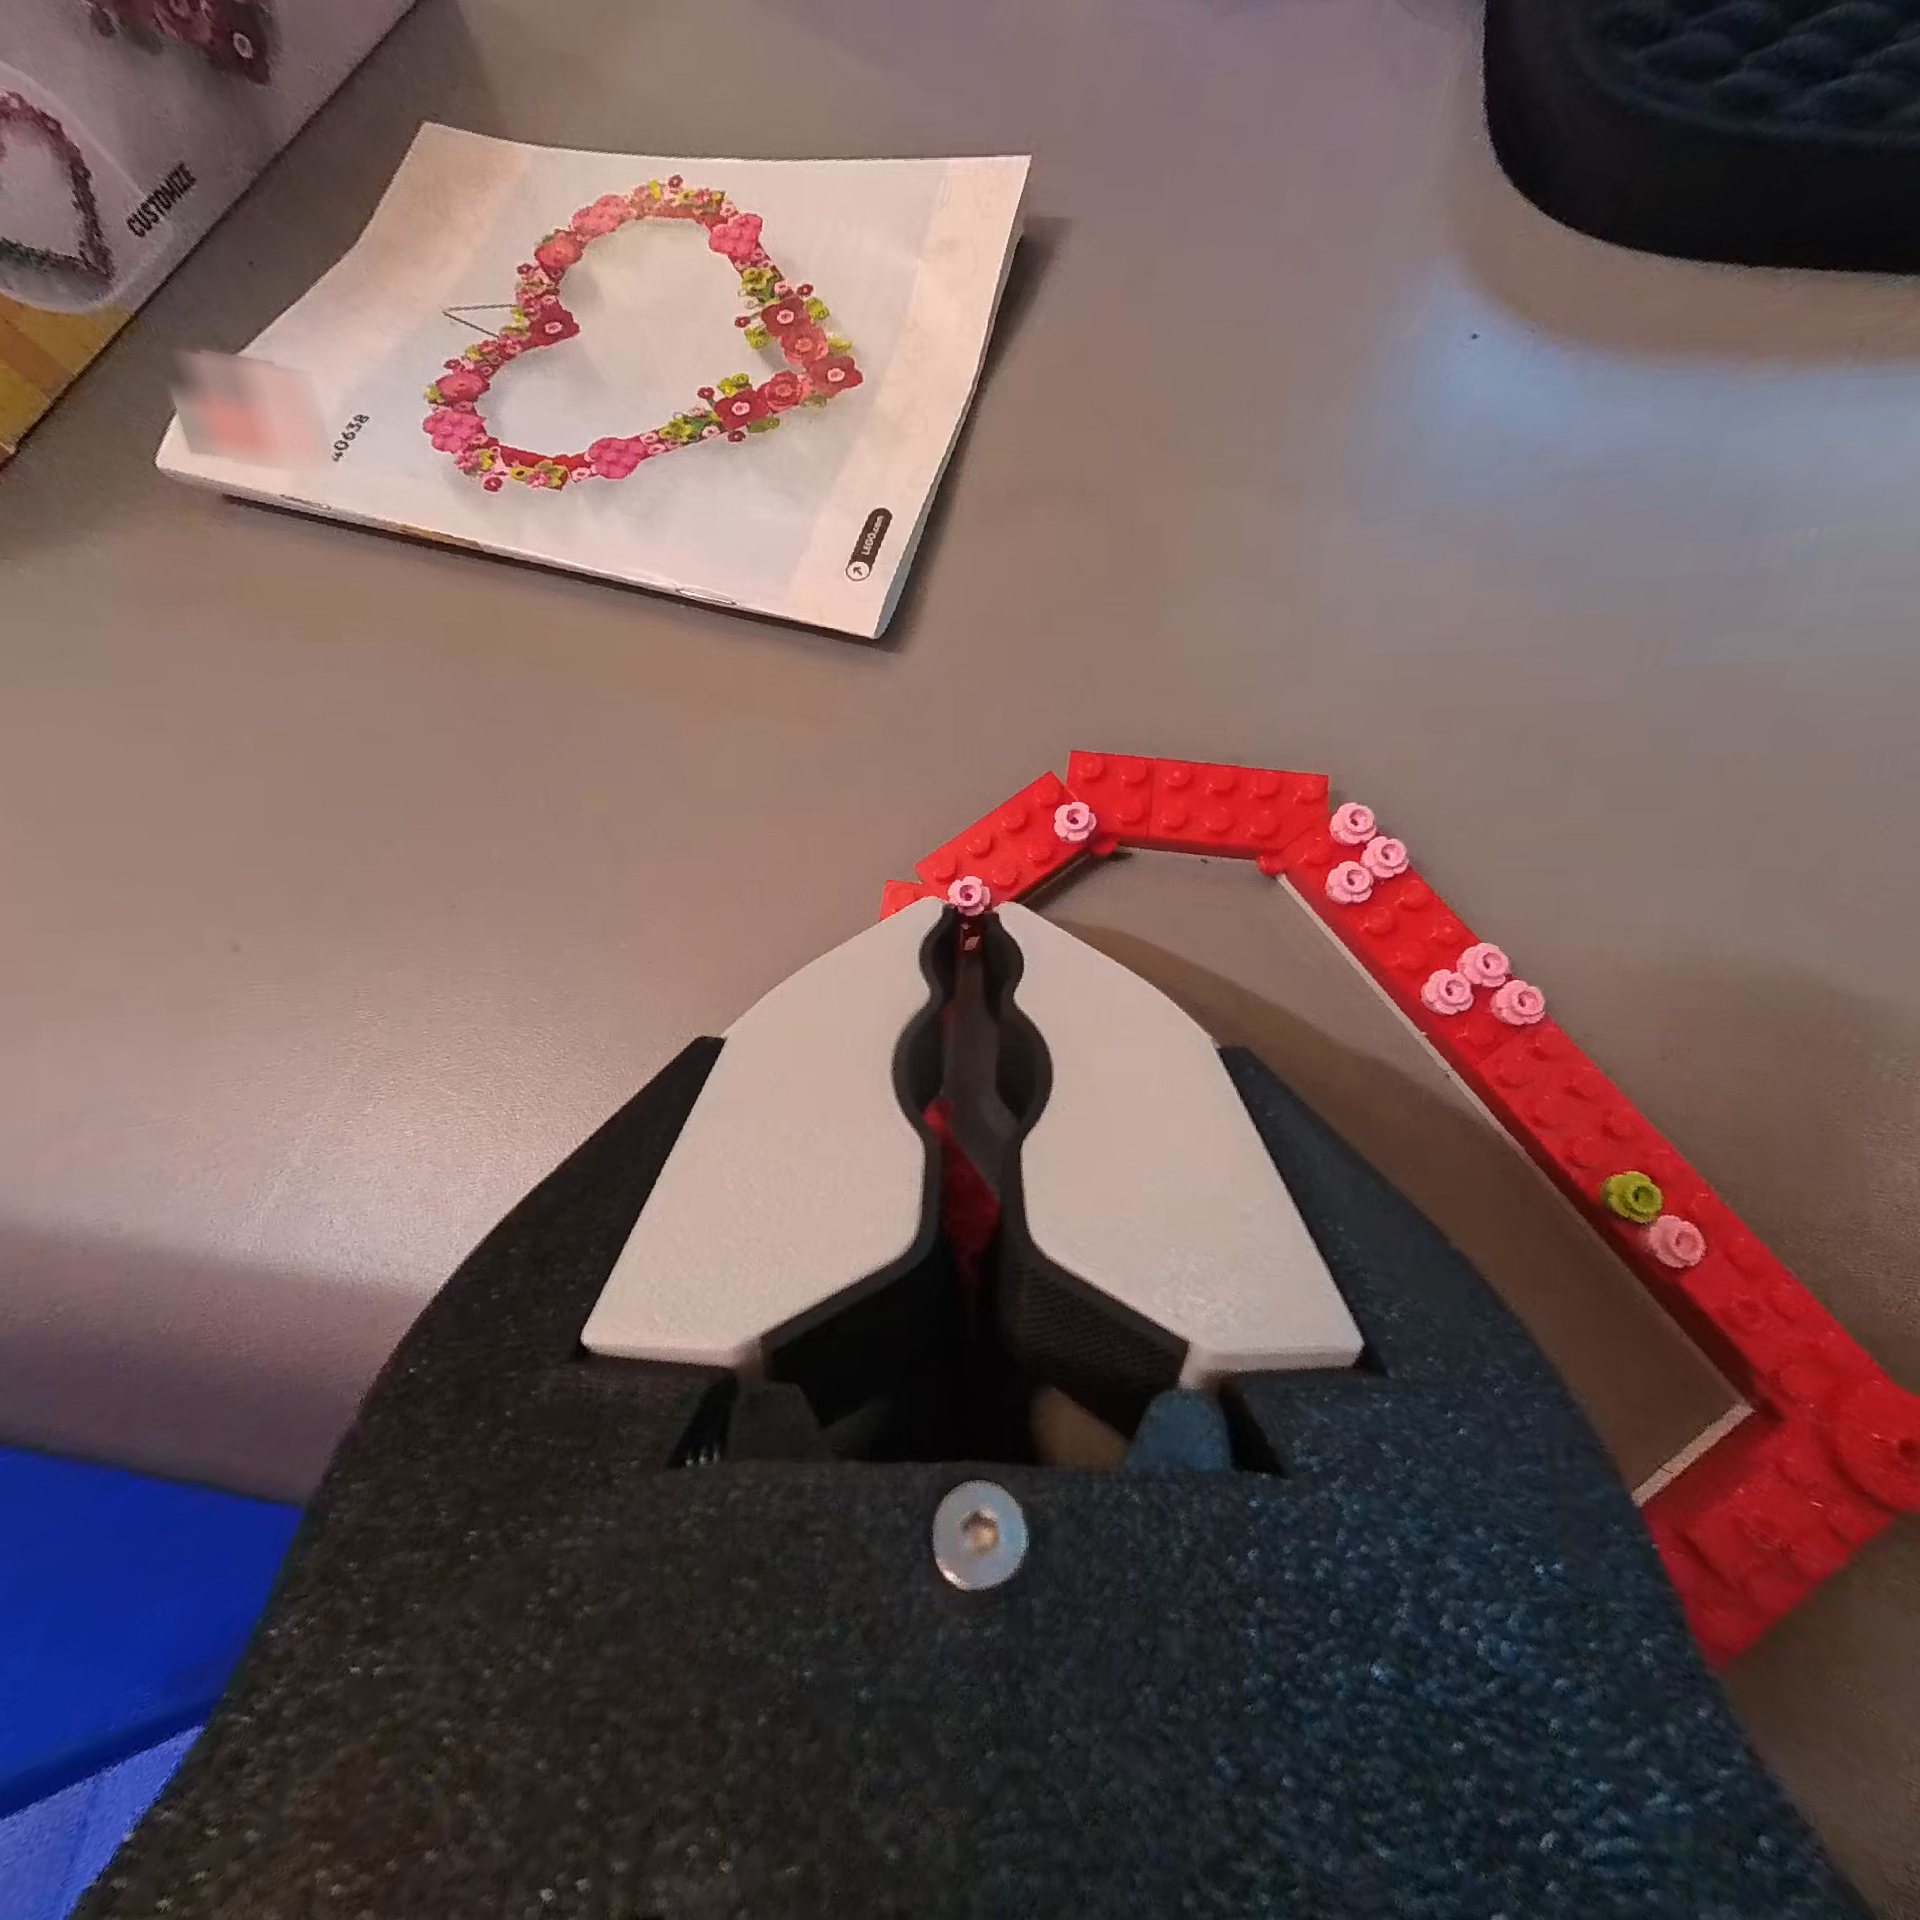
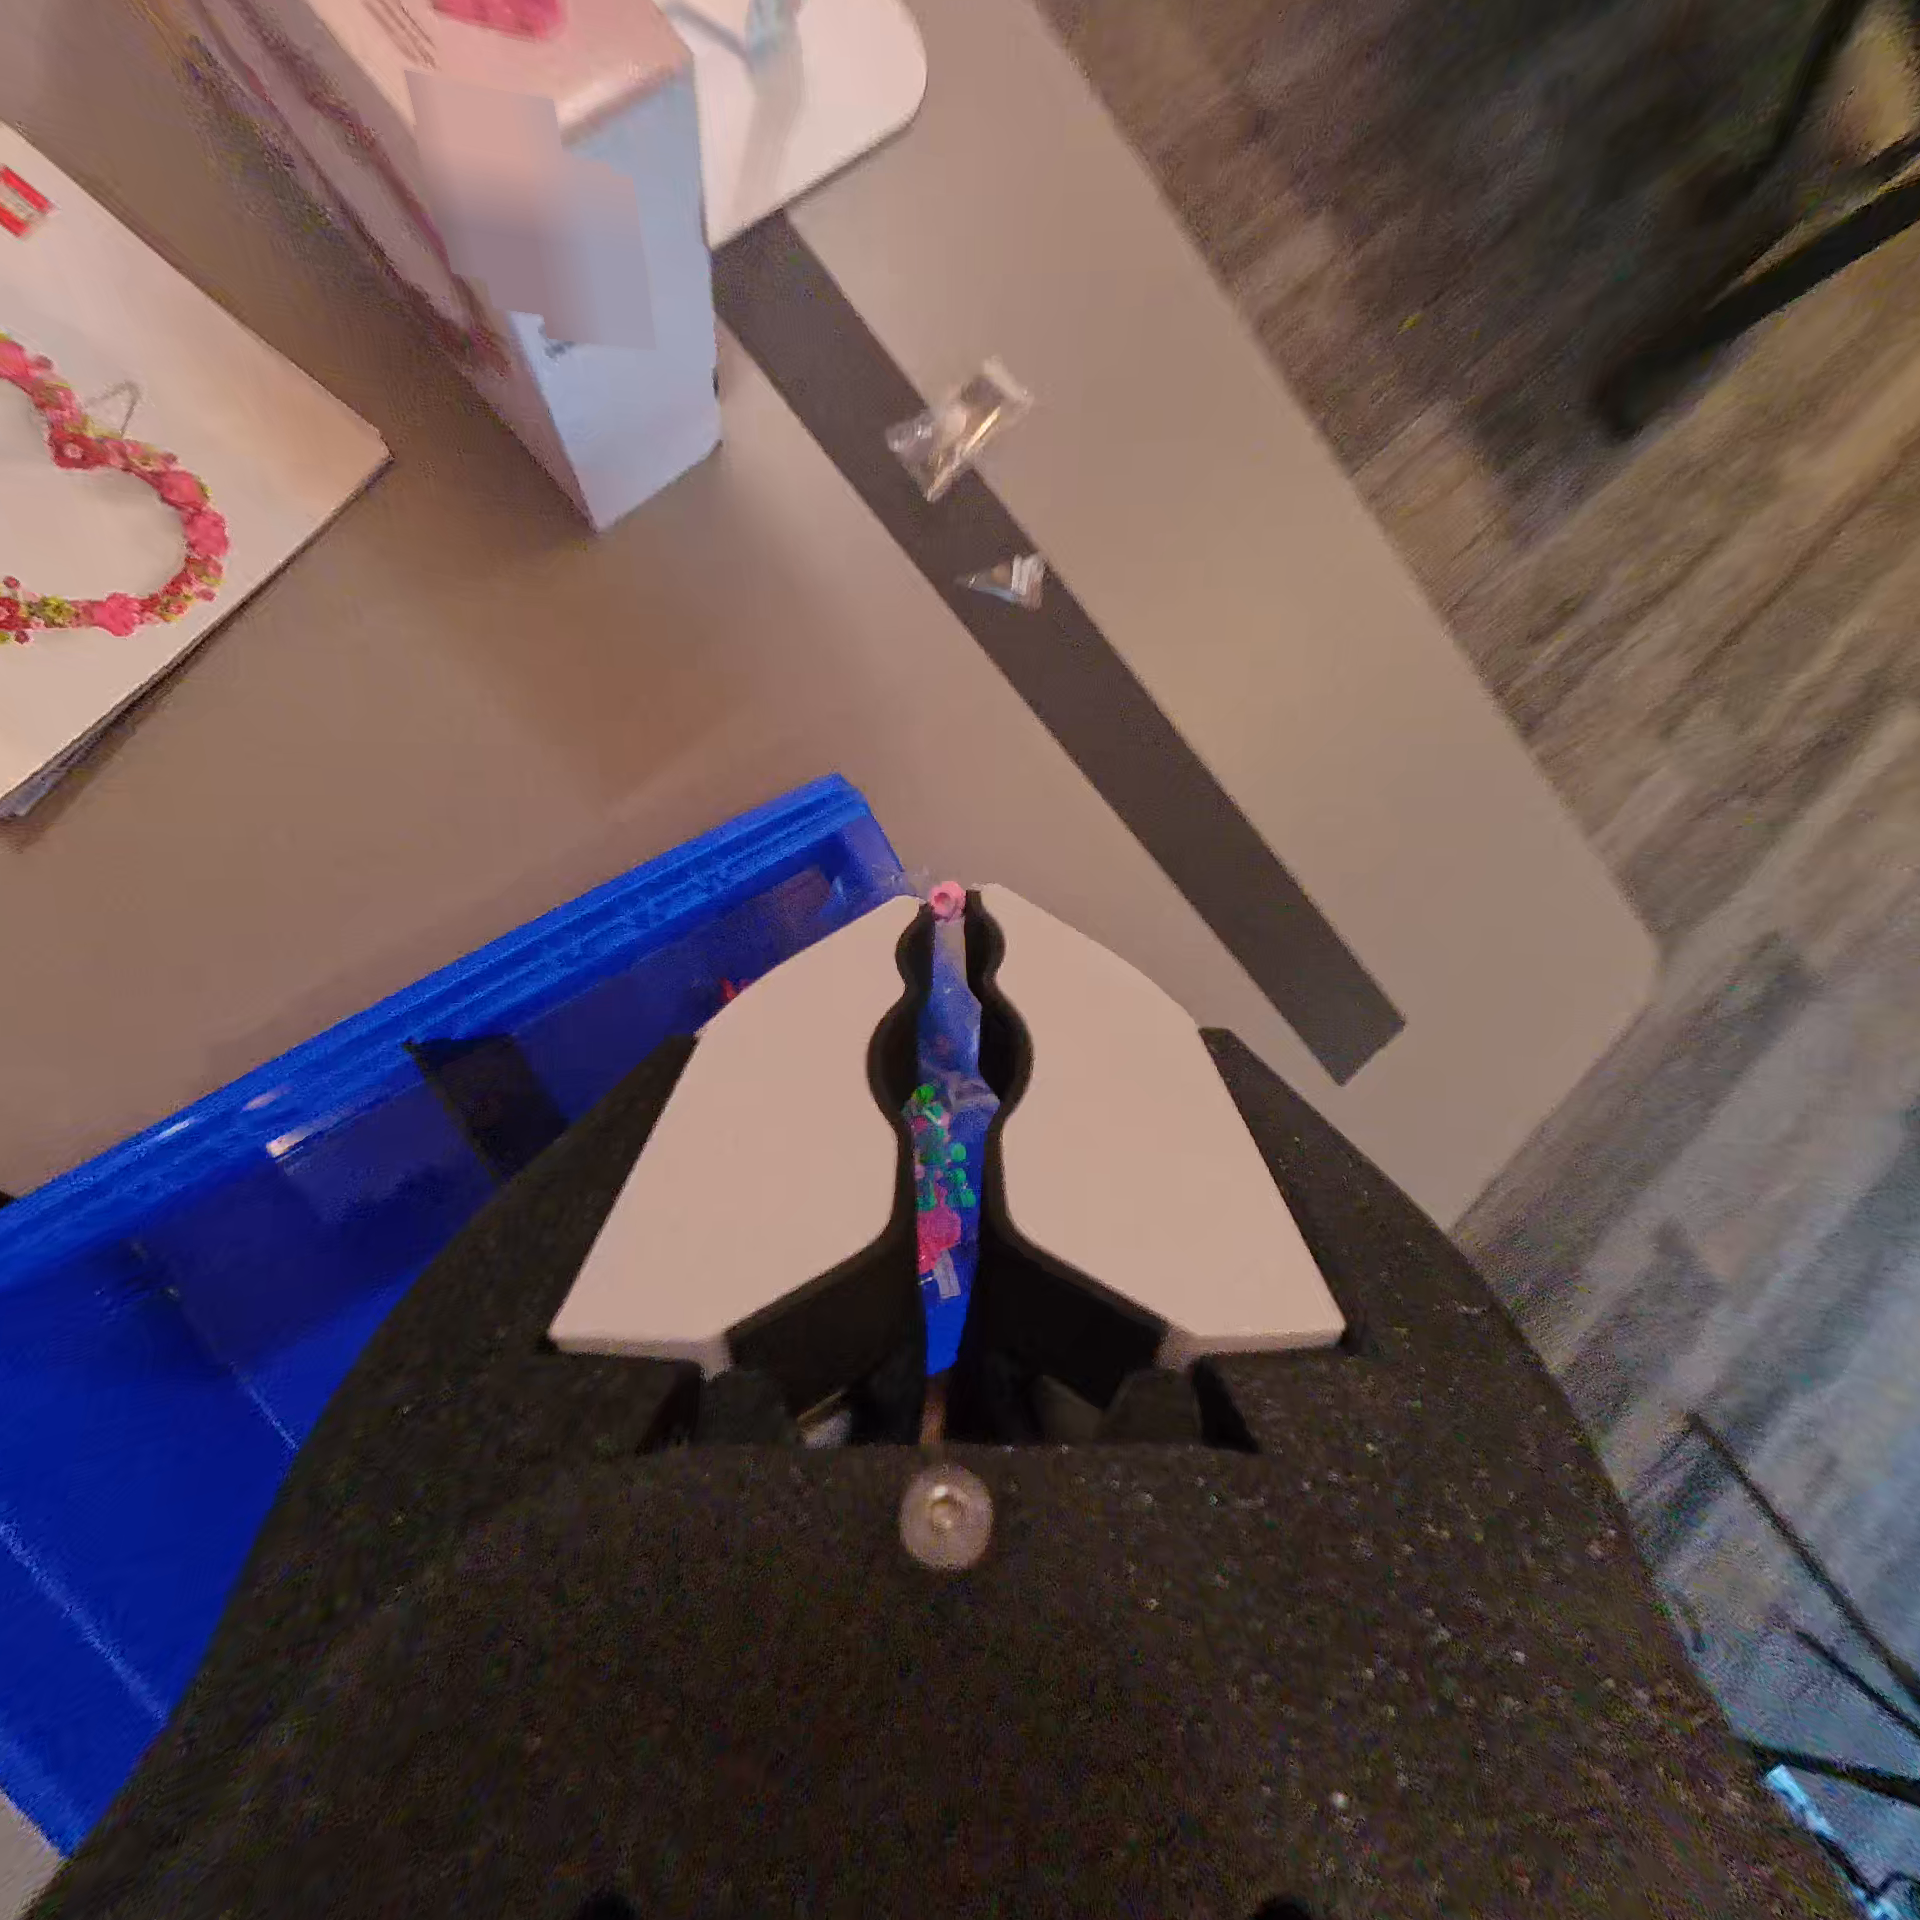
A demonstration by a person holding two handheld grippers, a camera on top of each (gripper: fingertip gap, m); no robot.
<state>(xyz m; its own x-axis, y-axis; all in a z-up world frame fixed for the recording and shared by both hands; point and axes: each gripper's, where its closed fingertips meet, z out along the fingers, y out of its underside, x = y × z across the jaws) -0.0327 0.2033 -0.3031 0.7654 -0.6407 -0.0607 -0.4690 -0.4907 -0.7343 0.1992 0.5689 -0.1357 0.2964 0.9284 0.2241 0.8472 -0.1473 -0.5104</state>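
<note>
Red brick frame [image 1: 1455,997] edge clamped by left hand-held gripper [image 1: 971,914]; right hand-held gripper [image 2: 945,902] pinches pink stud [image 2: 943,900] above blue bin [image 2: 312,1143] rim.

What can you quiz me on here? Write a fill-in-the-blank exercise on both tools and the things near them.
1. The right tool pinches a small ____ flower piece at its tips.
2. Under the right tool sits a ____ bin.
3. The left tool is shut on the red ____ frame.
4. The booklet shows a flowered ____.

Missing words: pink; blue; brick; heart
</note>
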